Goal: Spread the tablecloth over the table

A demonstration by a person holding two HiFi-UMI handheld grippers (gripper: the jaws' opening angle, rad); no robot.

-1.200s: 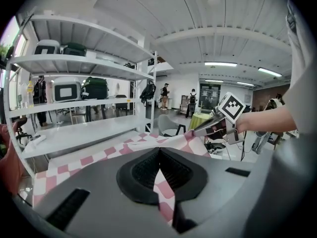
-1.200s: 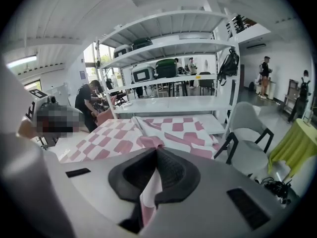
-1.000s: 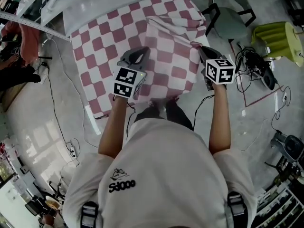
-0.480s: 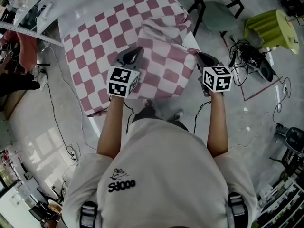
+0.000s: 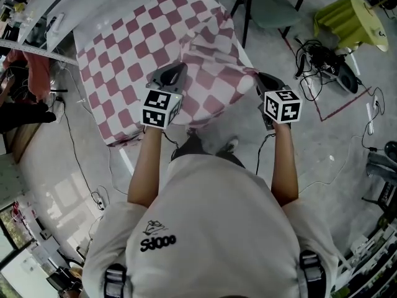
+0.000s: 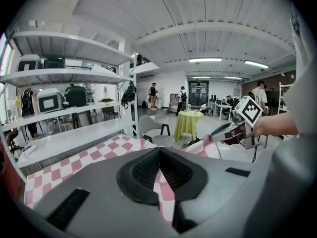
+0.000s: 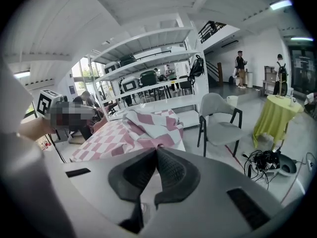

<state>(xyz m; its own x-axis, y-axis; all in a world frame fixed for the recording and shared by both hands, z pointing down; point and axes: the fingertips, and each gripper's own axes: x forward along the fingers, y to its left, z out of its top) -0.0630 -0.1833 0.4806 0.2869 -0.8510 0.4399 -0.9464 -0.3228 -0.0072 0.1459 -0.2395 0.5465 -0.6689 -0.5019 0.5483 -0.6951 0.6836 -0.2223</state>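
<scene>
The pink-and-white checked tablecloth [image 5: 124,48] lies over the table, which is almost wholly hidden under it. Its right half is folded and rumpled, and one layer is lifted toward me. My left gripper [image 5: 178,69] is shut on the near edge of that lifted layer. Checked cloth shows pinched between its dark pads [image 6: 143,170] in the left gripper view. My right gripper [image 5: 260,78] is shut on the cloth's right corner. In the right gripper view [image 7: 156,149] that corner sits at the closed tips, with the bunched tablecloth [image 7: 143,125] just beyond.
A grey chair [image 5: 273,8] stands beyond the table's right corner. Farther right are a small round table with a yellow-green cover [image 5: 350,20] and a tangle of cables [image 5: 322,61] on the floor. White shelving [image 6: 74,83] runs along the table's far side. People stand far off.
Both grippers have drawn back from the table toward me, pulling the lifted cloth layer with them. The fold on the right has stretched out and the table has slid up and left in view.
</scene>
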